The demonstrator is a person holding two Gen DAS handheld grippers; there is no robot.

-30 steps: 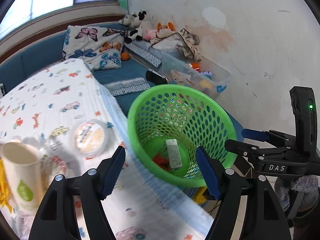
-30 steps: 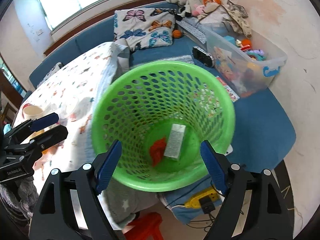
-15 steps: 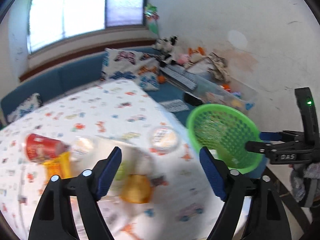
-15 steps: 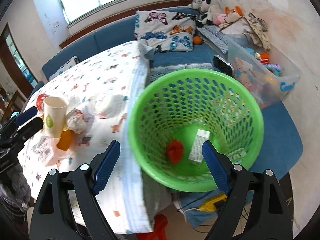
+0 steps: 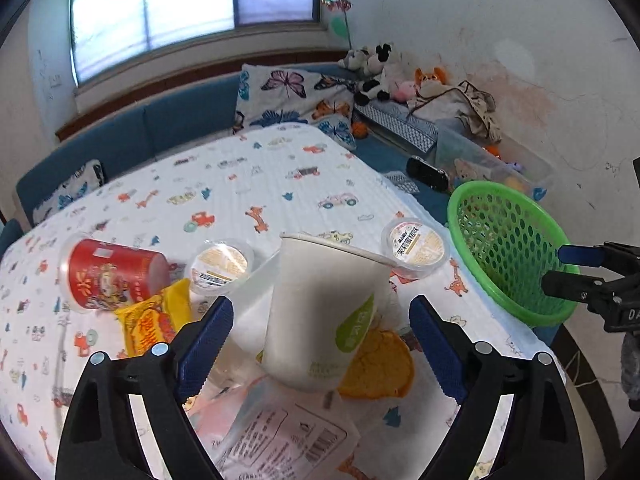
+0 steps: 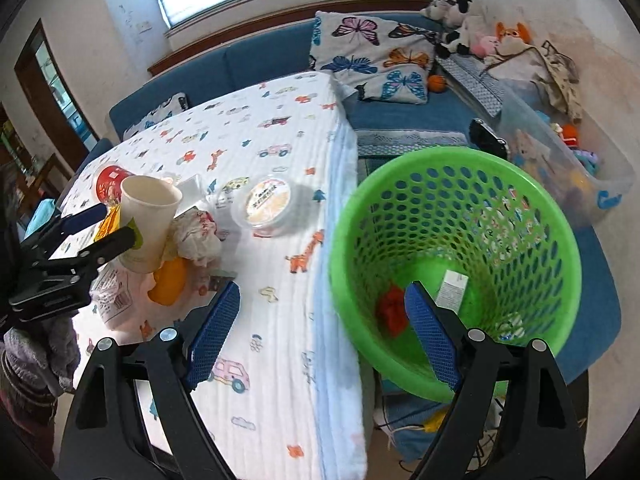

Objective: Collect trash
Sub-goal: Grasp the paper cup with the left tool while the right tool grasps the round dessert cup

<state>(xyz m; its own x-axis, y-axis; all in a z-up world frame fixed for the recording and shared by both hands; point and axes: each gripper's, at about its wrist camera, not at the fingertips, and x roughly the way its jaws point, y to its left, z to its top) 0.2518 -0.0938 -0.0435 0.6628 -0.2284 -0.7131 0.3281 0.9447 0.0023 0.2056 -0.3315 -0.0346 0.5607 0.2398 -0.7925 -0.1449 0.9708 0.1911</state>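
A white paper cup [image 5: 320,308] stands upright among the trash on the table, between the fingers of my left gripper [image 5: 320,320]. Its jaws are opening and the pads stand clear of the cup. Around the cup lie a red can [image 5: 108,276], a yellow wrapper [image 5: 152,320], two lidded pudding cups [image 5: 414,240], an orange peel [image 5: 380,364] and a clear plastic bag [image 5: 280,432]. My right gripper [image 6: 322,296] is open and empty, hovering over the table edge beside the green basket [image 6: 452,168]. A red scrap [image 6: 390,312] and a small white box [image 6: 452,288] lie in the basket.
The table wears a white cloth with car prints [image 6: 260,360], and the basket stands off its right edge. A blue sofa [image 5: 180,128] with butterfly pillows runs behind. A clear toy bin [image 6: 560,152] and plush toys line the wall. A person's sleeve [image 6: 36,348] shows at lower left.
The left gripper swung away from the basket to the table trash and opened wider, and now the cup stands between its fingers. The right gripper drifted left, so the basket shifted right in its view.
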